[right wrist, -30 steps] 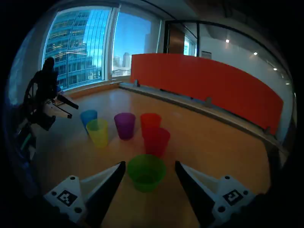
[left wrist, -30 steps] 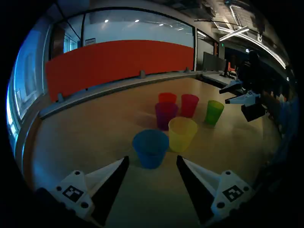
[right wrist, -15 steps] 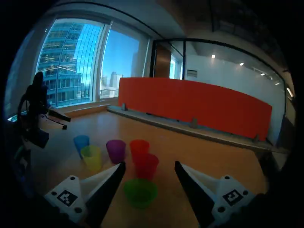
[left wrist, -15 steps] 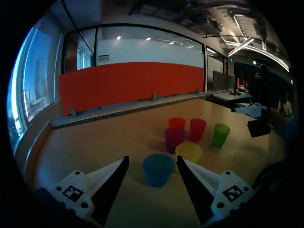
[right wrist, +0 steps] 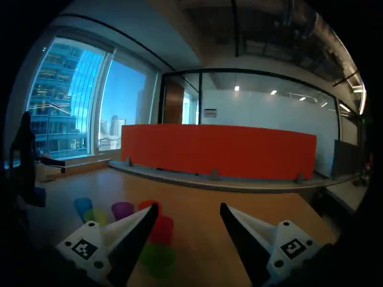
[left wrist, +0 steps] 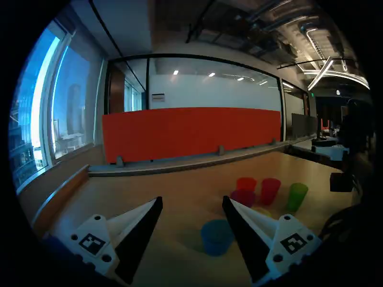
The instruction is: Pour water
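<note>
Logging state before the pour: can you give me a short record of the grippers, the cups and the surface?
left gripper: open, empty; blue cup just ahead, between its fingers
right gripper: open, empty; green cup close ahead, by one finger
other cups: purple cup, orange cup, red cup, yellow cup
surface: wooden table
cup contents: cannot tell

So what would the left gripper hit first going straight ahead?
Probably the orange partition beyond the table; the blue cup seems to sit below that line, though depth is unclear.
</note>
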A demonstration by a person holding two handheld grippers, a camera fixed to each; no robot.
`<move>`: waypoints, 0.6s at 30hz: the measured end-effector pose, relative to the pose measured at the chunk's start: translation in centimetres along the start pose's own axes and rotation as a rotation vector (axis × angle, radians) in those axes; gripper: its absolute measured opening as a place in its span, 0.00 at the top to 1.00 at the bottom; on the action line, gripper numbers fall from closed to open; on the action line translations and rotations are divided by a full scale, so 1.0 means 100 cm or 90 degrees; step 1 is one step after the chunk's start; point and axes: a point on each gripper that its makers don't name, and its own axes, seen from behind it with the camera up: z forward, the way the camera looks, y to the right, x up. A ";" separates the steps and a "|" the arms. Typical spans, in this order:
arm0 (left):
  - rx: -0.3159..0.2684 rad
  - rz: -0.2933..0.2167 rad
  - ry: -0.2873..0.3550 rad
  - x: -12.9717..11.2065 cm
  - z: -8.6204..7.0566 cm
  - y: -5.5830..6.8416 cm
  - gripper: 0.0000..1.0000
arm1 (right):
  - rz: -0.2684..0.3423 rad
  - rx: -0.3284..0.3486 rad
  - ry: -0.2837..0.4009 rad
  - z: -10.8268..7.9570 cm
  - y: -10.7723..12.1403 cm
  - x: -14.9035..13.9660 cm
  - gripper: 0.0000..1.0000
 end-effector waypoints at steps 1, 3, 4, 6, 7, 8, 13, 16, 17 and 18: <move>0.013 -0.004 0.010 0.004 -0.001 -0.003 0.07 | 0.005 -0.014 0.009 -0.001 0.006 0.003 0.00; 0.035 -0.010 0.027 0.010 -0.003 -0.008 0.07 | 0.014 -0.039 0.025 -0.003 0.016 0.007 0.00; 0.045 -0.013 0.035 0.012 -0.004 -0.009 0.08 | 0.017 -0.054 0.033 -0.004 0.022 0.009 0.00; 0.063 -0.017 0.049 0.015 -0.005 -0.012 0.08 | 0.021 -0.081 0.046 -0.006 0.031 0.013 0.00; 0.070 -0.019 0.052 0.015 -0.006 -0.013 0.07 | 0.021 -0.092 0.051 -0.007 0.035 0.014 0.00; 0.077 -0.021 0.055 0.016 -0.006 -0.013 0.08 | 0.022 -0.102 0.056 -0.009 0.039 0.015 0.00; 0.114 -0.034 0.077 0.021 -0.007 -0.020 0.07 | 0.025 -0.146 0.075 -0.016 0.050 0.019 0.00; 0.126 -0.046 0.088 0.023 -0.007 -0.023 0.07 | 0.028 -0.165 0.081 -0.019 0.053 0.020 0.00; 0.128 -0.048 0.089 0.023 -0.007 -0.023 0.07 | 0.028 -0.170 0.082 -0.020 0.054 0.019 0.00; 0.129 -0.051 0.090 0.023 -0.006 -0.023 0.07 | 0.029 -0.174 0.082 -0.021 0.055 0.018 0.00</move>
